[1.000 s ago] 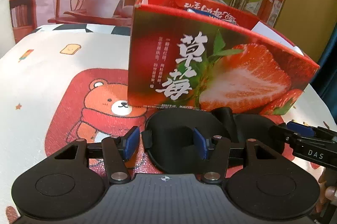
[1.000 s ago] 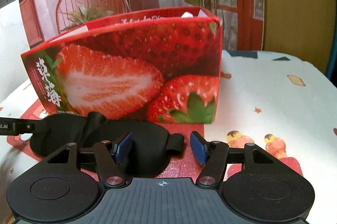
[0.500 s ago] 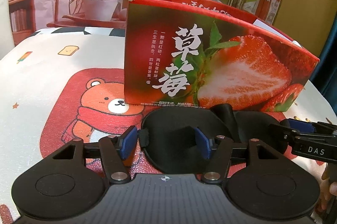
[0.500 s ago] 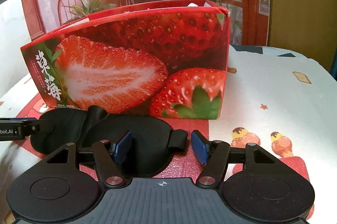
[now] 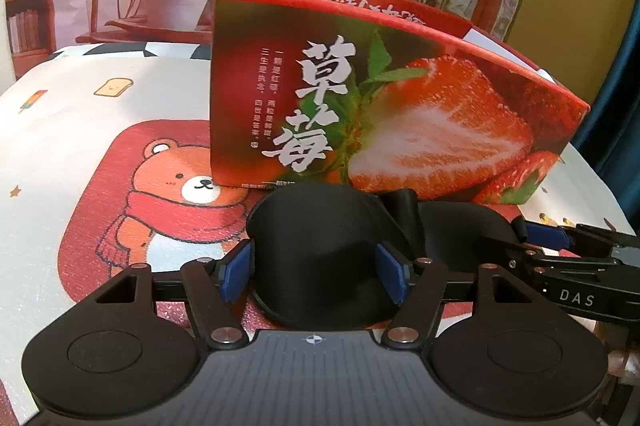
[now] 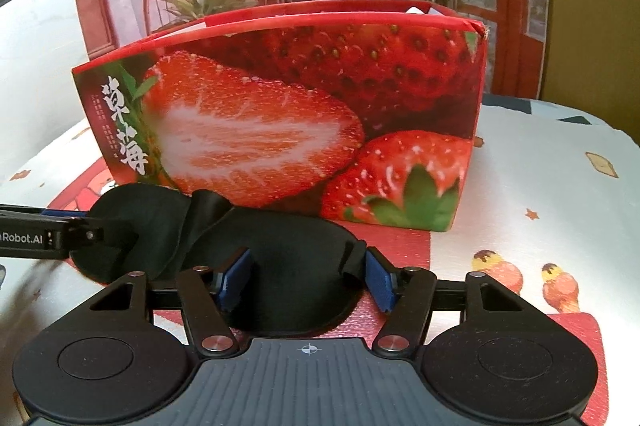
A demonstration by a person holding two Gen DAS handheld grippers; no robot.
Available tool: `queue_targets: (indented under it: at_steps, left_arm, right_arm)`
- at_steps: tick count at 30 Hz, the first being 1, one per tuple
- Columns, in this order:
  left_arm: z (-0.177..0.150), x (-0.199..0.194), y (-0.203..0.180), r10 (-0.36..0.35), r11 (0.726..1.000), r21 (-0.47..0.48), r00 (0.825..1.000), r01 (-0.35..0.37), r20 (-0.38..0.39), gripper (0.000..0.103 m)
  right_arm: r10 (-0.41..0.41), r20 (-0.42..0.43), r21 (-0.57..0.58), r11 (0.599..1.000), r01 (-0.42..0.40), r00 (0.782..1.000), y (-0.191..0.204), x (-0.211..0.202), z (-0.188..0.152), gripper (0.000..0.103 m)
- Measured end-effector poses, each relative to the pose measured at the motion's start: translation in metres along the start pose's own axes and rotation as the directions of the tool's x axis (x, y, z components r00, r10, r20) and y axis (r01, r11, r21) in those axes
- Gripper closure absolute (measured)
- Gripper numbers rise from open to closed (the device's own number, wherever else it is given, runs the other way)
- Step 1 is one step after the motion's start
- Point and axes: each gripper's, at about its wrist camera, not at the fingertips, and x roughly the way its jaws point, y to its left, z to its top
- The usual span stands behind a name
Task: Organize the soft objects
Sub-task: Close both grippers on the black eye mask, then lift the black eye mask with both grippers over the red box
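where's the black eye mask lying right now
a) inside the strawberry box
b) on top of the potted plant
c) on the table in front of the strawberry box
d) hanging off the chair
c: the black eye mask lies flat on the bear-print table cover, just in front of the strawberry box, with the open fingers of the left gripper and right gripper around its two ends.

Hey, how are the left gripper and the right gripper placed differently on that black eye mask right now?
The left gripper straddles one eye cup of the black eye mask, the end nearer the bear print; the right gripper straddles the other cup. The right gripper's finger sits by the strap tab; no tab shows at the left gripper. Both are open, in front of the strawberry box.
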Motion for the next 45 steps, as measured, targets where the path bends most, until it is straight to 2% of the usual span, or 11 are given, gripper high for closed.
queue_targets:
  at_steps: [10,12,14,15,18,22,25,29,39,42,45]
  left_arm:
    - [0.0,-0.002,-0.003,-0.017,1.0,0.011,0.999,0.017,-0.029,0.037]
    - [-0.001,-0.003,-0.005,-0.021,1.0,0.014,0.999,0.021,-0.036,0.042]
    - [-0.001,-0.005,-0.005,-0.046,0.999,0.01,0.998,0.046,-0.048,0.065]
    - [-0.001,-0.006,-0.005,-0.057,0.998,0.011,0.997,0.058,-0.058,0.069]
    - [-0.002,-0.01,-0.008,-0.07,0.997,0.026,0.995,0.072,-0.064,0.077]
    - [-0.004,-0.018,-0.012,-0.092,0.995,0.041,0.994,0.095,-0.06,0.081]
    - [-0.001,-0.029,-0.014,-0.098,0.994,0.048,0.995,0.099,-0.027,0.081]
    - [0.017,-0.056,-0.015,-0.118,0.992,0.054,0.99,0.114,0.083,0.081]
    - [0.083,-0.1,-0.033,-0.129,0.988,0.117,0.944,0.098,0.304,0.081]
    - [0.106,-0.098,-0.036,-0.126,0.988,0.128,0.94,0.089,0.317,0.081]
    - [0.133,-0.08,-0.037,-0.127,0.988,0.125,0.952,0.095,0.279,0.08]
  right_arm:
    - [0.05,-0.003,-0.024,0.998,-0.05,0.999,0.003,-0.002,-0.001,0.051]
    - [0.062,-0.006,-0.029,0.998,-0.063,0.998,0.005,-0.003,-0.002,0.051]
    - [0.073,-0.011,-0.025,0.997,-0.073,0.997,0.005,-0.004,-0.001,0.052]
    - [0.083,-0.014,-0.019,0.996,-0.083,0.996,0.005,-0.005,-0.001,0.052]
    - [0.109,-0.01,-0.016,0.994,-0.109,0.994,0.006,-0.009,0.0,0.058]
    - [0.16,-0.003,0.002,0.987,-0.16,0.987,0.009,-0.019,0.001,0.077]
    - [0.181,0.02,-0.019,0.983,-0.18,0.983,0.015,-0.031,0.004,0.08]
    - [0.193,0.091,-0.019,0.981,-0.192,0.977,0.015,-0.05,0.018,0.08]
    - [0.232,0.315,-0.102,0.972,-0.21,0.92,0.012,-0.095,0.09,0.08]
    - [0.235,0.343,-0.095,0.972,-0.215,0.909,0.01,-0.093,0.118,0.08]
    - [0.223,0.343,-0.09,0.975,-0.205,0.912,0.01,-0.084,0.144,0.08]
